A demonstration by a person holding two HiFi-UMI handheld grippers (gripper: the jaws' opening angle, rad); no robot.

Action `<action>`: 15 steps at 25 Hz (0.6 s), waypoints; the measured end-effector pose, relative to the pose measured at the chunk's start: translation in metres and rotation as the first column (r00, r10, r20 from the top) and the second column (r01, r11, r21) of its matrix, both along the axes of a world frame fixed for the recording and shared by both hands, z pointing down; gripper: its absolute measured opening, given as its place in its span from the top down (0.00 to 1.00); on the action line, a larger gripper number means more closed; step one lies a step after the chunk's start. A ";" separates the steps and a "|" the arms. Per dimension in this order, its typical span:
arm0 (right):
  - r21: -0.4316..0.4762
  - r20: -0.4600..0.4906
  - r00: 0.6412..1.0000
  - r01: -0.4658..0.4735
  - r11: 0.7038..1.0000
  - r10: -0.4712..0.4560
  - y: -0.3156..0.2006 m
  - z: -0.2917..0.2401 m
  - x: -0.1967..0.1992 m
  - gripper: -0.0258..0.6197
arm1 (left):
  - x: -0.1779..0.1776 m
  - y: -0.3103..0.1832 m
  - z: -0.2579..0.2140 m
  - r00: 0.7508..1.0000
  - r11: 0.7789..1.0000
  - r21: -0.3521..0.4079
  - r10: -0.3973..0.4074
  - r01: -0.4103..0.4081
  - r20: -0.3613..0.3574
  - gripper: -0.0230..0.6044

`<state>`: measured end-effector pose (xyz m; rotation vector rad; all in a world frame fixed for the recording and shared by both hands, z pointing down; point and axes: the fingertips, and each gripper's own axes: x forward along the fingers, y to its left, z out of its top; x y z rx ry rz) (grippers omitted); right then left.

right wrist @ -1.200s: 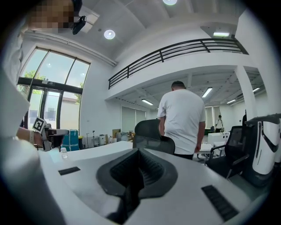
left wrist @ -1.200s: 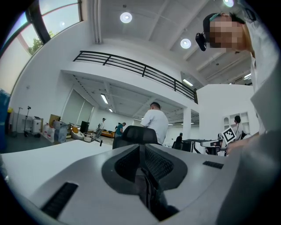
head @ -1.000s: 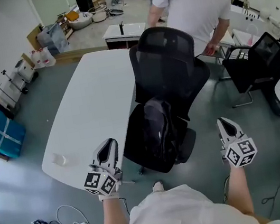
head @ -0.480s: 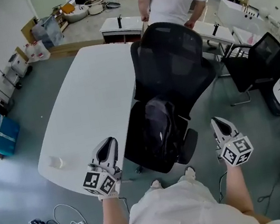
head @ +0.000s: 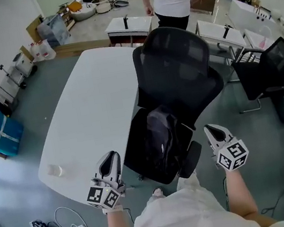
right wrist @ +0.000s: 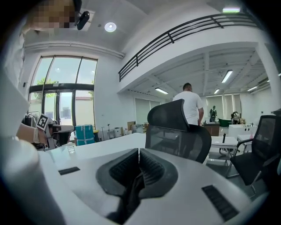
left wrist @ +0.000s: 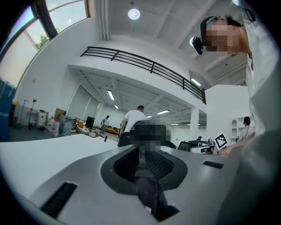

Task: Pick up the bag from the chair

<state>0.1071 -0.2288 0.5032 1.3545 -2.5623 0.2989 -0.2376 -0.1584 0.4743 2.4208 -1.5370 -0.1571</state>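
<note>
Bag [head: 160, 137] sits on the chair [head: 177, 66] seat, right beside the counter [head: 87, 109]. Left tongs [head: 110, 157] and right tongs [head: 211, 128] are both clenched empty, flanking it, not touching.

A big open-plan office: a black mesh office chair [head: 175, 71] is drawn up to a long white counter [head: 92, 108], with a second desk chair [head: 267, 69] to its right and a small white desk [head: 127, 27] beyond it. Overhead (well above the chair) run strip lights [right wrist: 227, 76] and a railed mezzanine [right wrist: 184, 28].
</note>
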 end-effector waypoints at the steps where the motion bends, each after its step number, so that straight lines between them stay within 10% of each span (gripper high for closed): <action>1: -0.011 0.003 1.000 0.019 1.000 -0.019 -0.005 0.005 -0.001 0.93 | 0.002 -0.002 0.001 1.000 1.000 -0.006 -0.011 0.011 -0.001 0.88; 15: -0.136 0.023 0.980 0.197 0.971 -0.195 -0.067 0.083 -0.014 0.93 | 0.040 -0.036 0.033 0.994 0.990 -0.091 -0.110 0.110 0.008 0.88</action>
